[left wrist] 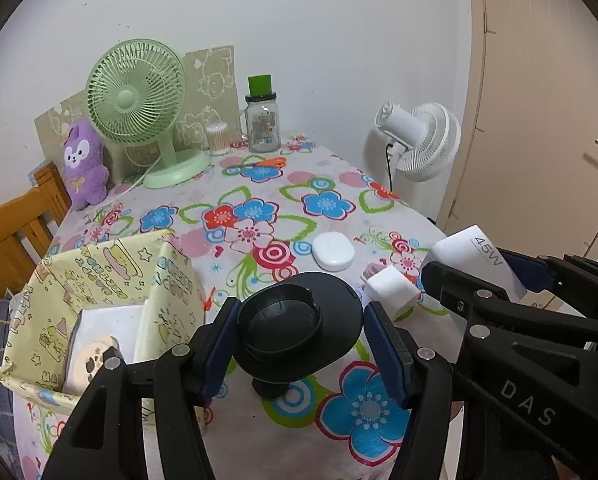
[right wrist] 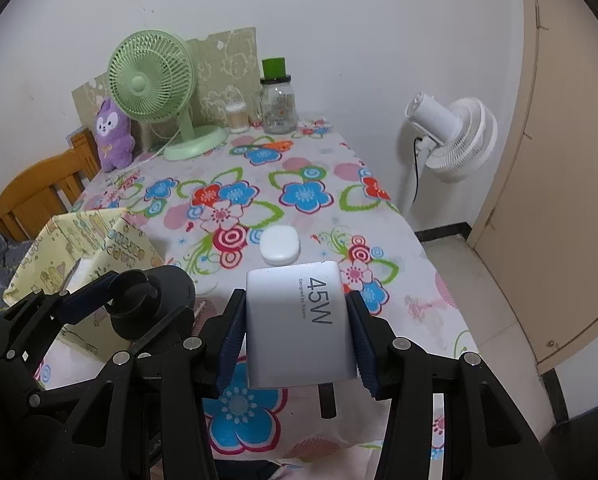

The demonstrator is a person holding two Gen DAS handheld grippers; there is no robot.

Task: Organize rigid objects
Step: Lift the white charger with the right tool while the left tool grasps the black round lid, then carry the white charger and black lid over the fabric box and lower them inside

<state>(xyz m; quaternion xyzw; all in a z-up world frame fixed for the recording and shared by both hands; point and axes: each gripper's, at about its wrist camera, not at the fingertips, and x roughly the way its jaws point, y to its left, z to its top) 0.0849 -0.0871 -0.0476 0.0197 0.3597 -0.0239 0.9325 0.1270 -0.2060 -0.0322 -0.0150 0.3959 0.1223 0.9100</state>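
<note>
Left gripper [left wrist: 299,344]: black frame, dark blue pads; a matt black round mount [left wrist: 295,328] is seen between them. Right gripper [right wrist: 297,332]: same black and blue; a white charger [right wrist: 299,324] with grey "45W" lettering is seen between its pads. Worktop cloth [left wrist: 319,184]: white, printed with blue, red and pink flowers and green loops. Left of the left gripper, a box [left wrist: 99,280] in pale yellow cartoon-print paper. Ahead of both, a plain white oval case [left wrist: 333,250]. Beyond it, a mint-green fan [left wrist: 139,96], a purple plush [left wrist: 83,164] and a green-capped clear jar [left wrist: 263,120].

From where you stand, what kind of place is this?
Probably a room in a home: a table with a flowered cloth, a green desk fan, a purple plush toy and a wooden chair.
</note>
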